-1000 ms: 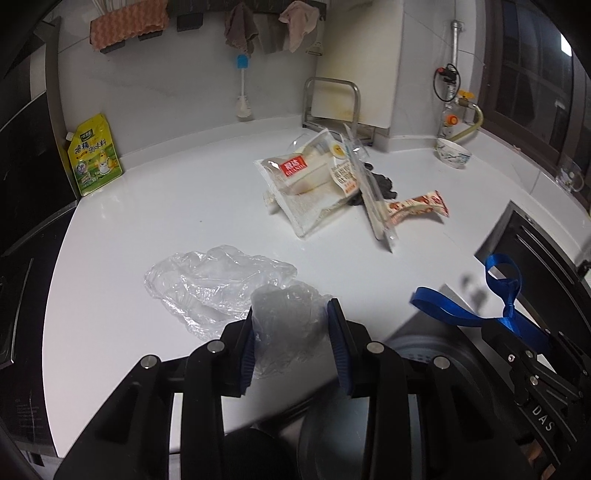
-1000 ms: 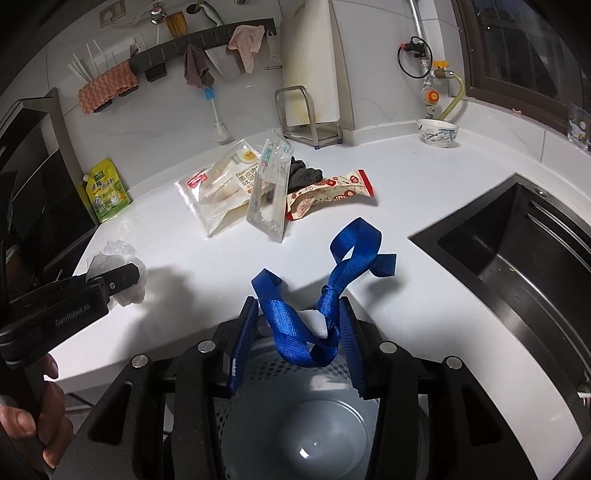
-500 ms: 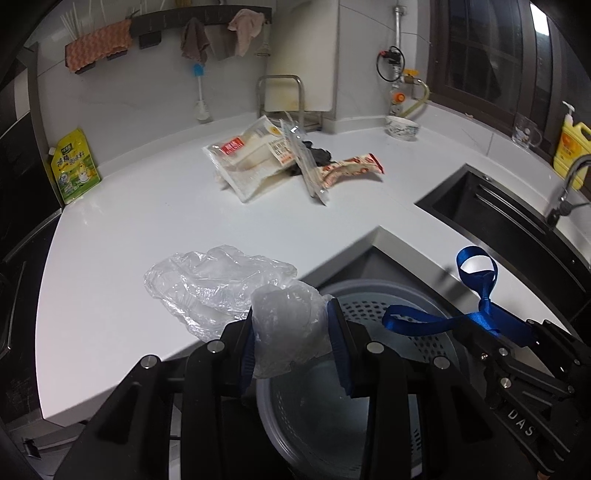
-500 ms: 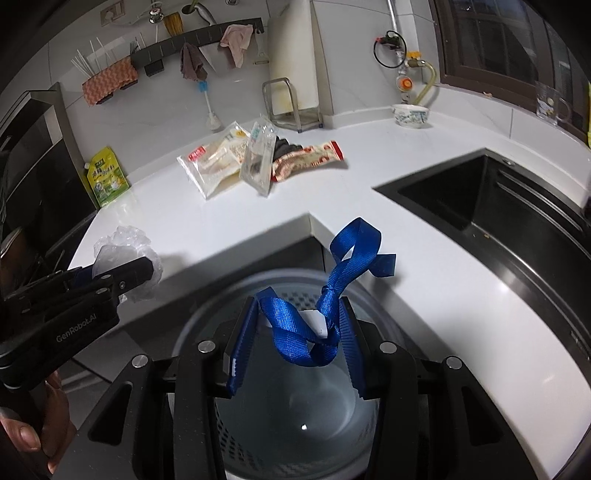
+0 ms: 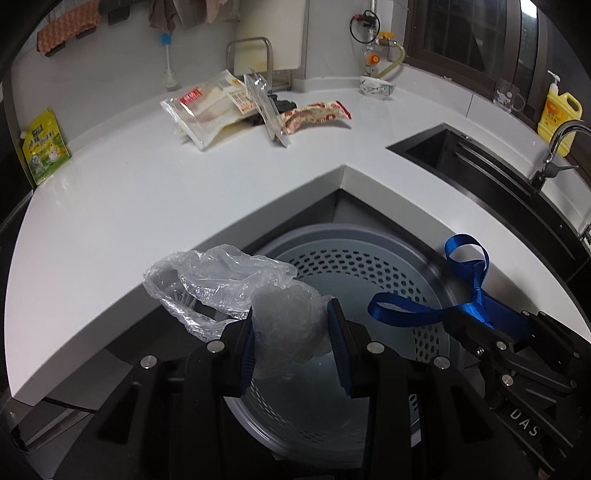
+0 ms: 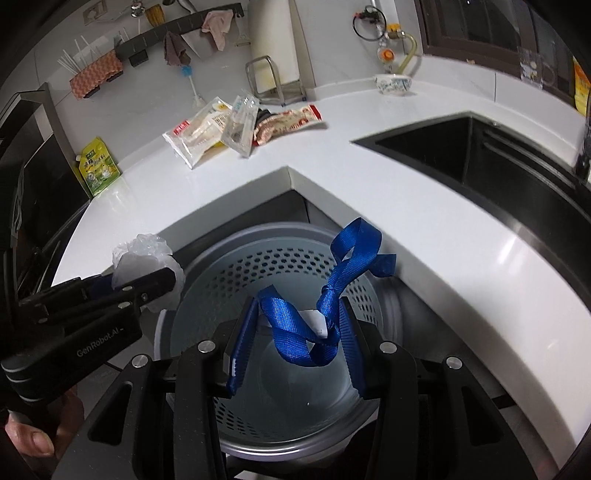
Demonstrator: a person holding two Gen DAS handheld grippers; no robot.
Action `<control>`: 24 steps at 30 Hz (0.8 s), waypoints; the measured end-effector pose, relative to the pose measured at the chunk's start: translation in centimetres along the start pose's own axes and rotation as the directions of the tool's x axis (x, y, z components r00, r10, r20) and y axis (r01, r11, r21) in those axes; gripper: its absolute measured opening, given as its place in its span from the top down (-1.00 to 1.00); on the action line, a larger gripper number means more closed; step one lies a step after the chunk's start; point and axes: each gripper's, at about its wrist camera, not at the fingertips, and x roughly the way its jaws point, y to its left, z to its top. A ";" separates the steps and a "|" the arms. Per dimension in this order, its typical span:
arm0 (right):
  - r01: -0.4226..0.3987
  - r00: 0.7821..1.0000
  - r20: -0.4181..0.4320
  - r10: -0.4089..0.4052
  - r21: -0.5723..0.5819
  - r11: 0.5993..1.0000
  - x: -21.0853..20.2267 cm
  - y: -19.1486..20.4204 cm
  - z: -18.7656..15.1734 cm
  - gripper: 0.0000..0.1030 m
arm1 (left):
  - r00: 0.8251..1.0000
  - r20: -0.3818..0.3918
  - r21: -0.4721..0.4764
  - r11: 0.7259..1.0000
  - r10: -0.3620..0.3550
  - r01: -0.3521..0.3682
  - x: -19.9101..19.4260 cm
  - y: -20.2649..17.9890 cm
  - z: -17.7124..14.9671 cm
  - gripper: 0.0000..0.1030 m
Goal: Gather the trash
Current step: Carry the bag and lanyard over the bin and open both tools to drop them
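Both grippers have come off the countertop since the earlier frames and now hang over the round grey bin (image 5: 369, 258), whose perforated plastic wall and smooth pale floor fill the lower half of each view.

Crumpled clear plastic film (image 5: 236, 284), thin, wrinkled and glossy, is clamped in the left gripper (image 5: 291, 328): a cloudy wad sits pressed between the blue ribbed pads, and the looser part billows out to the left over the counter's edge. In the right wrist view the same wad (image 6: 147, 262) shows at the tip of the left gripper (image 6: 147, 284), at the bin's left rim.

A blue woven ribbon (image 6: 332, 288), flat, knotted and looping, is pinched in the right gripper (image 6: 295, 336) together with a small white scrap; one loop stands up above the bin's far rim. From the left wrist view the ribbon (image 5: 469, 288) juts out of the right gripper (image 5: 476, 328).

The bin sits in the inner corner of a smooth white L-shaped countertop (image 5: 147, 192). Farther back lies a heap of food wrappers (image 5: 240, 107): clear bags, a red-and-white printed packet, something dark beneath. A green pouch (image 5: 44, 151) leans at the left, a small patterned bowl (image 5: 376, 86) stands by the wall, and a black sink (image 5: 480, 162) with a tap and a yellow bottle (image 5: 559, 114) lies to the right. Cloths hang on a dark wall rail (image 6: 177, 29).
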 end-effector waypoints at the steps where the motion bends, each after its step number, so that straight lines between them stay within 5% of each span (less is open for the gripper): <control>1: -0.002 1.000 -0.010 0.002 0.005 1.000 0.3 -0.1 -0.1 0.17 | 1.000 -0.007 0.002 1.000 -0.005 0.005 0.3 -0.1 -0.2 0.32; 10: -0.013 0.998 -0.069 0.015 0.027 1.000 2.2 -0.5 -0.9 0.17 | 0.999 -0.041 0.010 1.000 -0.019 0.020 1.6 -0.5 -0.8 0.23; 15: -0.021 0.997 -0.070 0.022 0.024 1.000 2.2 -0.5 -0.8 0.17 | 1.000 -0.020 0.000 1.000 -0.012 0.012 1.4 -0.2 -0.7 -0.13; 24: -0.007 0.998 -0.055 0.008 0.020 1.000 1.9 -0.6 -0.8 -0.03 | 1.000 -0.014 -0.021 1.000 0.020 -0.020 1.1 0.6 -0.6 -0.44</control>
